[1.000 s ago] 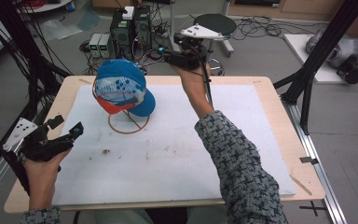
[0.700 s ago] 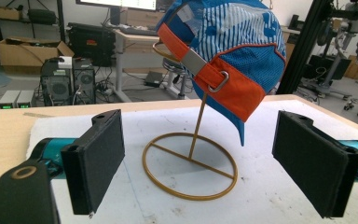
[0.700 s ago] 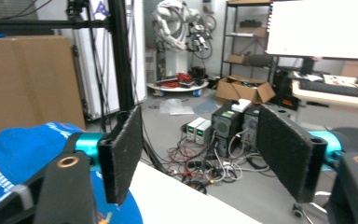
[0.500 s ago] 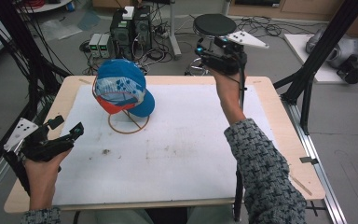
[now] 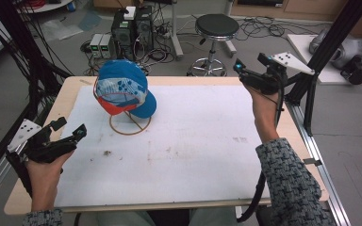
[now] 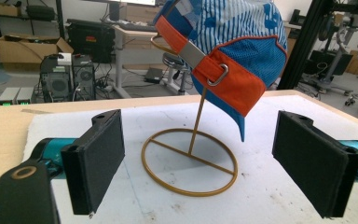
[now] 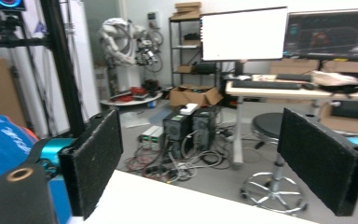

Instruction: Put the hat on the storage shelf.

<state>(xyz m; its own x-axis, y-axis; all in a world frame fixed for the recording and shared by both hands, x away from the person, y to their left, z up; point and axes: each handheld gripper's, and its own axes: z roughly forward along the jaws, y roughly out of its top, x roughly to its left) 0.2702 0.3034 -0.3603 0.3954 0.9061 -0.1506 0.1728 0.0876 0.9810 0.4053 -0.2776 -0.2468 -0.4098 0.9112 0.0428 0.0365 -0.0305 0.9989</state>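
Note:
A blue and white cap (image 5: 122, 86) with an orange band hangs on a thin gold wire stand (image 5: 130, 125) at the far left of the white mat (image 5: 198, 146). My left gripper (image 5: 69, 128) is held low at the near left, open, pointing at the stand from a short way off. In the left gripper view the cap (image 6: 228, 51) and the stand's ring (image 6: 168, 183) lie ahead between the wide-apart pads, with the left gripper (image 6: 205, 163) holding nothing. My right gripper (image 5: 250, 62) is raised over the far right edge, open and empty. The right gripper (image 7: 207, 163) faces the room beyond, the cap (image 7: 0, 144) at its left edge.
The wooden table (image 5: 66, 96) carries the white mat. Beyond its far edge stand a black stool (image 5: 216, 28) and computer towers (image 5: 132, 26) amid cables. Black frame posts (image 5: 330, 47) rise at the right and left.
My right gripper has swung to the right along the far edge of the table, away from the cap. The left gripper and the cap have stayed put.

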